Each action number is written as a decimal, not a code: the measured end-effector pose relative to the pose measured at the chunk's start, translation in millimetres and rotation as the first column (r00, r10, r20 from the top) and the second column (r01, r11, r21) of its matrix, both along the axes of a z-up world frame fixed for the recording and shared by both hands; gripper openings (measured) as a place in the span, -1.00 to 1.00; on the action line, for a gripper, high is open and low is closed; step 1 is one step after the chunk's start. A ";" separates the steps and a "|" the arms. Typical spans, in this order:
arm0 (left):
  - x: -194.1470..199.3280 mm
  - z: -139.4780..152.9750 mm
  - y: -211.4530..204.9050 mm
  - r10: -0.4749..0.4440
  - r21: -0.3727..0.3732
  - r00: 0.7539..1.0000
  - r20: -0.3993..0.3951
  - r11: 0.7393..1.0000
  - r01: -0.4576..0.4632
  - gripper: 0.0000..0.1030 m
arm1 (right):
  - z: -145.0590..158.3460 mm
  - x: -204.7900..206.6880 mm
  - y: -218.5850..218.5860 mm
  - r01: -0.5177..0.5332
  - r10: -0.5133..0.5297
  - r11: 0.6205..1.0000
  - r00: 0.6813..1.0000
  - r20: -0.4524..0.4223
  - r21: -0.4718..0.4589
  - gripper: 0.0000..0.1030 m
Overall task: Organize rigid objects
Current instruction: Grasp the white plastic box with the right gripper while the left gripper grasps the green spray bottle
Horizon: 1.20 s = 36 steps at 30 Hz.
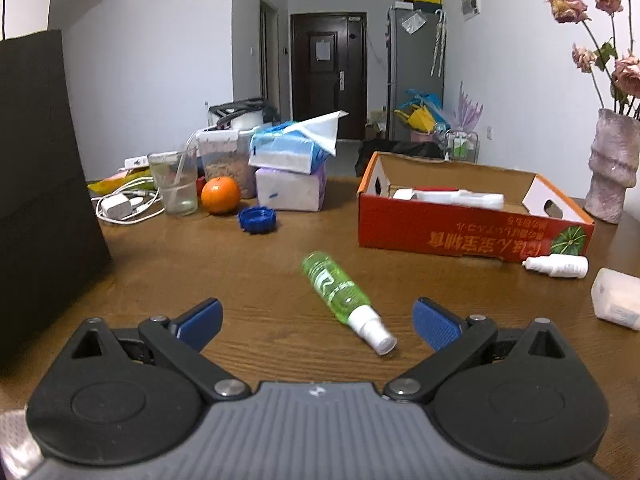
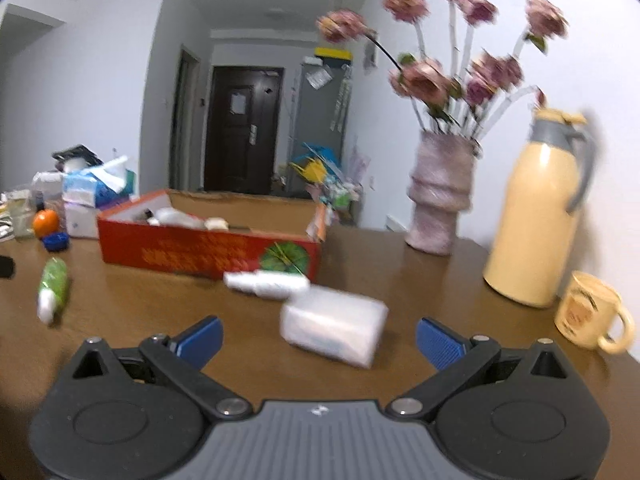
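A green spray bottle (image 1: 344,298) with a white cap lies on the wooden table, just ahead of my open, empty left gripper (image 1: 318,326). It also shows at the far left of the right wrist view (image 2: 52,288). A red cardboard box (image 1: 472,236) holding several white items stands behind it, also in the right wrist view (image 2: 208,252). A small white bottle (image 2: 266,284) lies in front of the box. A white translucent box (image 2: 334,330) lies on the table between the fingers of my open, empty right gripper (image 2: 320,342).
A black bag (image 1: 40,184) stands at the left. An orange (image 1: 221,195), a blue lid (image 1: 257,219), a glass (image 1: 176,182), chargers and tissue packs crowd the far left. A vase of flowers (image 2: 440,196), a yellow thermos (image 2: 540,212) and a mug (image 2: 592,312) stand at the right.
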State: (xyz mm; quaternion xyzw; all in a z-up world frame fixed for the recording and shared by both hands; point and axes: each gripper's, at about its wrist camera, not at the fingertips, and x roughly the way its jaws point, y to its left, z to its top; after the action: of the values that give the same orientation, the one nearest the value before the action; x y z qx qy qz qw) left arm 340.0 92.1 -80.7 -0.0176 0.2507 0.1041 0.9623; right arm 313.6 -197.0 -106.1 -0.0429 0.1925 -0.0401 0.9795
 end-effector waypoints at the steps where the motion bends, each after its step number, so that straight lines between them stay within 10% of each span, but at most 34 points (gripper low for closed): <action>1: 0.8 -0.2 1.2 0.000 -0.007 1.000 -0.001 1.000 0.000 1.00 | -3.8 -0.4 -4.1 0.013 -0.013 1.000 1.000 -0.013 0.003 1.00; 13: 11.4 -8.2 13.9 0.023 -0.042 0.999 -0.047 0.999 -0.025 1.00 | -13.8 74.1 6.6 0.112 -0.109 0.993 0.989 -0.099 0.026 1.00; 26: 31.6 -15.9 25.8 0.038 -0.093 0.995 -0.088 0.995 -0.046 1.00 | -39.6 158.9 -10.6 0.362 -0.345 0.932 0.897 -0.276 0.011 0.82; 36: 70.2 -24.7 25.1 0.091 -0.123 0.987 -0.134 0.987 -0.108 1.00 | -36.0 148.4 -16.7 0.343 -0.317 0.936 0.920 -0.230 0.082 0.59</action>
State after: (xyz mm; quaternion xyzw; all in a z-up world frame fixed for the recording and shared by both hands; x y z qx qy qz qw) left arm 410.2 117.2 -105.4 -0.0858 0.3166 0.1366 0.9347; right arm 461.9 -213.7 -142.1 0.0452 0.3029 -0.1884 0.9331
